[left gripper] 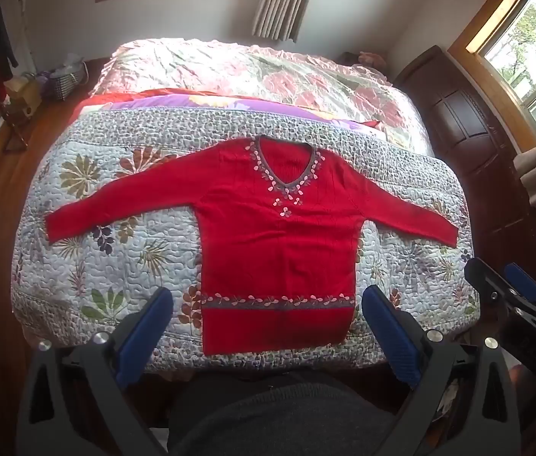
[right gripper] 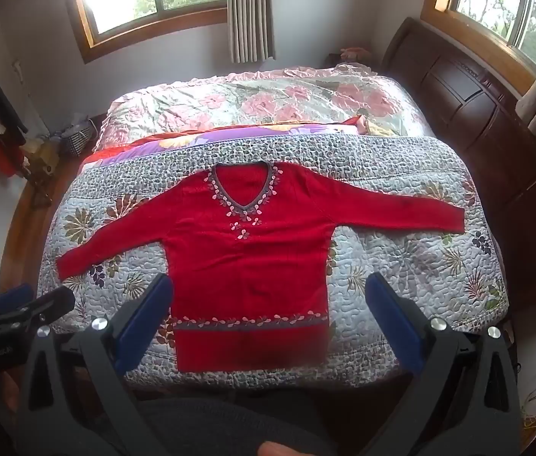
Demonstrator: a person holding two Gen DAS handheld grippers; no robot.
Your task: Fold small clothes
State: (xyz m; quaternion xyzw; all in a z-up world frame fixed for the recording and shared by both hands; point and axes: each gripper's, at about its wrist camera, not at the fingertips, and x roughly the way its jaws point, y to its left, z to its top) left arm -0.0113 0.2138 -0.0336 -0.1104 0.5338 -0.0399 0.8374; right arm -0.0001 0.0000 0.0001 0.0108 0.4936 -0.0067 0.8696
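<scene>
Both hand-held grippers, left (left gripper: 267, 321) and right (right gripper: 268, 317), hang spread wide and empty just short of the red sweater (left gripper: 279, 235) lying flat ahead on the bed (left gripper: 123, 266); it looks soft, light, floppy knit, so pinch a sleeve cuff.

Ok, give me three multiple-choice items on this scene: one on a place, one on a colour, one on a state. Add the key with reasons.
1. Where does the sweater lie?
A. on the floor
B. on the patterned quilt
C. on the dark cabinet

2. What colour is the sweater's main fabric?
A. red
B. blue
C. white

3. How are the sweater's sleeves?
A. folded over the chest
B. rolled up
C. spread out to both sides

Key: 1 B, the quilt shows all round the garment. 2 A, the body and both sleeves are red, with only a grey trim band. 3 C, each sleeve reaches outward flat; the left gripper and right gripper are open and hold nothing.
</scene>
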